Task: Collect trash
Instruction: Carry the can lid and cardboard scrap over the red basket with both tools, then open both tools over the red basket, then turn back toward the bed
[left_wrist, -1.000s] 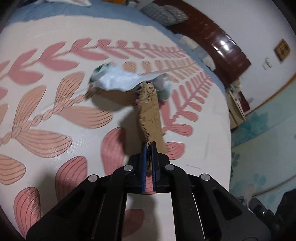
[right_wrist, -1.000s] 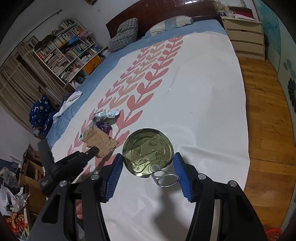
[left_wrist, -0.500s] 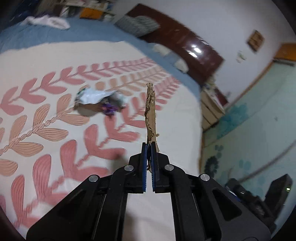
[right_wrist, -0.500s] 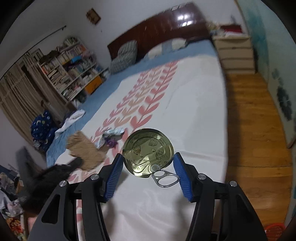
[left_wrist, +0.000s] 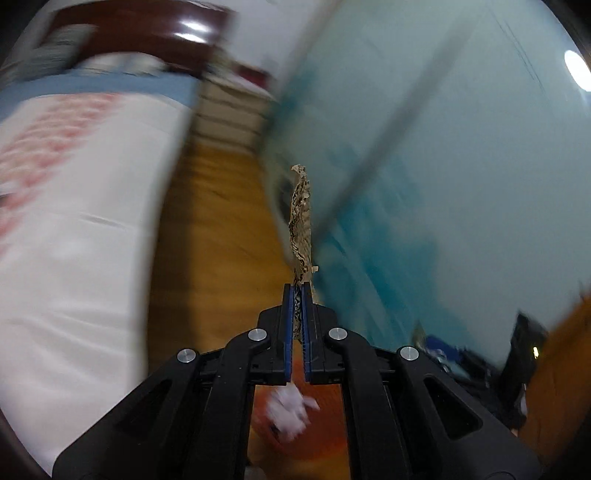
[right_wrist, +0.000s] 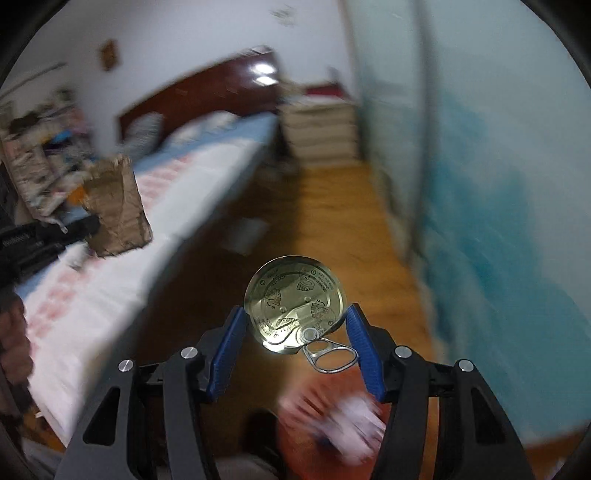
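Note:
My left gripper (left_wrist: 296, 288) is shut on a torn piece of brown cardboard (left_wrist: 301, 218), held edge-on above the wooden floor; the cardboard also shows in the right wrist view (right_wrist: 116, 208) at the left, over the bed edge. My right gripper (right_wrist: 295, 314) is shut on a round gold can lid (right_wrist: 295, 301) with a pull ring (right_wrist: 332, 356), held above the floor. An orange bin (right_wrist: 306, 435) with white crumpled paper (right_wrist: 354, 428) in it lies below both grippers; it shows in the left wrist view (left_wrist: 321, 443) under the fingers.
The bed (left_wrist: 74, 229) with its white and pink leaf cover is at the left. A wooden floor (right_wrist: 325, 229) strip runs between the bed and a teal wall (right_wrist: 480, 184). A drawer unit (right_wrist: 321, 133) stands at the far end. Both views are motion-blurred.
Both grippers have swung away from the bed to the right, over the floor and the orange bin. Each keeps hold of its piece. The wrappers left on the bed are out of view.

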